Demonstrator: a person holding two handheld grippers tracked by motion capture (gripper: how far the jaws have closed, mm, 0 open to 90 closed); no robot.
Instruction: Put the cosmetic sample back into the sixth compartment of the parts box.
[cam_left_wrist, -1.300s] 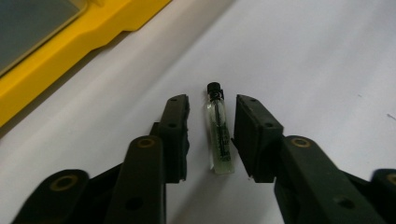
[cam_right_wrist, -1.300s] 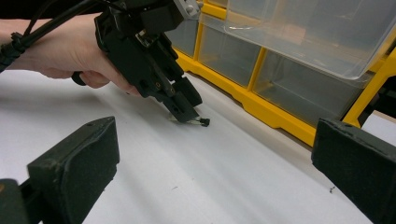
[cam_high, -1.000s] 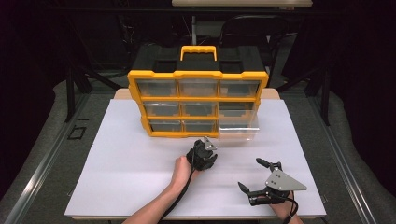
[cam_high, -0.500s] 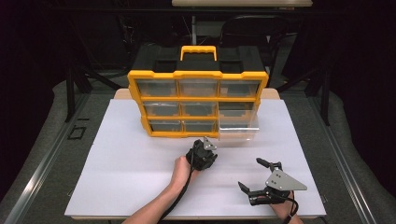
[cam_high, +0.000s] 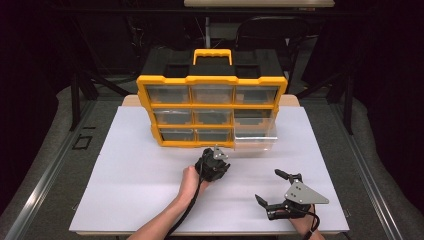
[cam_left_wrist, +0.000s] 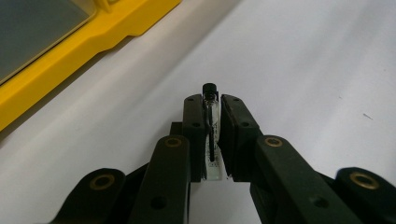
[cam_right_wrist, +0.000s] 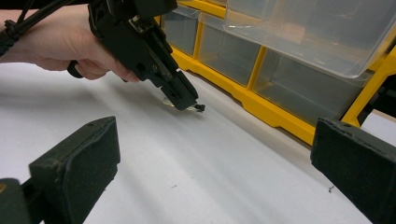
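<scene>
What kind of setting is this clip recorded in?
Most likely a lab or studio set up for recording, not a home: a white table ringed by dark drapes, a yellow parts organizer with clear drawers, and a hand-held left gripper shut on a small glass vial.

You see a clear glass vial between matt black plastic fingers, glossy yellow plastic on the organizer, and a smooth matt white counter.
</scene>
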